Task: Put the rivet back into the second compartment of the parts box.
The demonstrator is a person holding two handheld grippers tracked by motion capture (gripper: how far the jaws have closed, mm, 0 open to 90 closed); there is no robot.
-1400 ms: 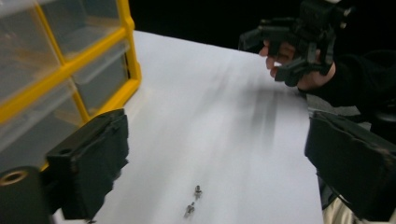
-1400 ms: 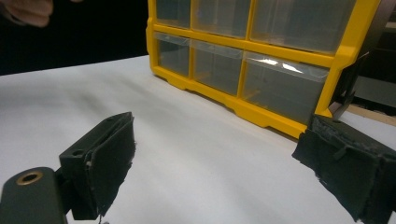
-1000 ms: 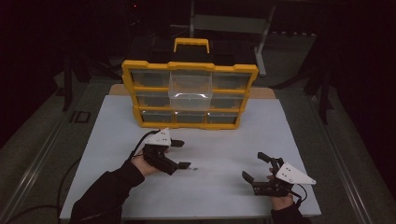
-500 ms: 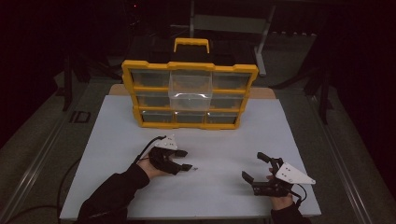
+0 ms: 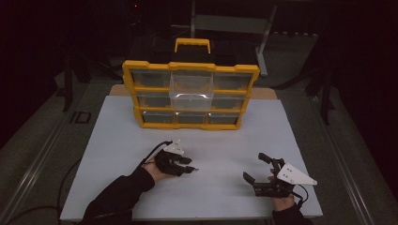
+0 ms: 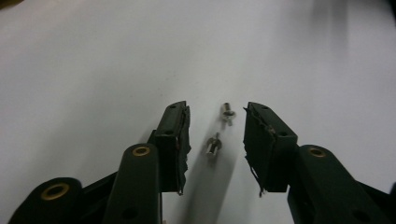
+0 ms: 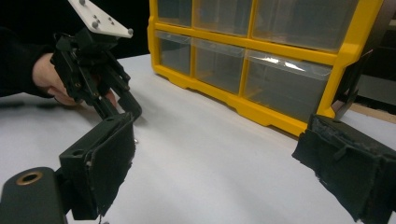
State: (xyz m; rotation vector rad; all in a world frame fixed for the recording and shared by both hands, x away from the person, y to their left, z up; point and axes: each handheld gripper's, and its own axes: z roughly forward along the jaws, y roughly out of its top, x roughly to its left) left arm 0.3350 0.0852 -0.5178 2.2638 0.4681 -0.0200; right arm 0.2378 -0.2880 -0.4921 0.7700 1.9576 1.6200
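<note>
two small screws (image 6: 219, 133) are lying on the white board (image 5: 117, 140), right between the jaws of your left gripper (image 6: 217, 135), one (image 6: 227, 112) a bit past the other (image 6: 213, 144), almost end to end. the jaws have just been closing but the pads aren't on either screw yet, there's a visible gap both sides, so you're holding nothing so far. looks to me like you're mid pick-up: gripper is down low at the board and squeezing in. next bit calls for keeping the tips right at the surface and finishing the close, and since both screws sit in the gap you'll probably want to be centred on the nearer one or you may nudge the other away. they're tiny and round-ish so i'd guess they roll or skid easily. your right gripper (image 5: 258, 168) is parked off to the right on the board, jaws wide apart, nothing in them. further back stands the yellow drawer box (image 5: 190, 96), with its middle clear drawer (image 5: 190, 91) pulled out, likely where the screws go. the board is plain and matte on a table, and the room around it is dark.
</note>
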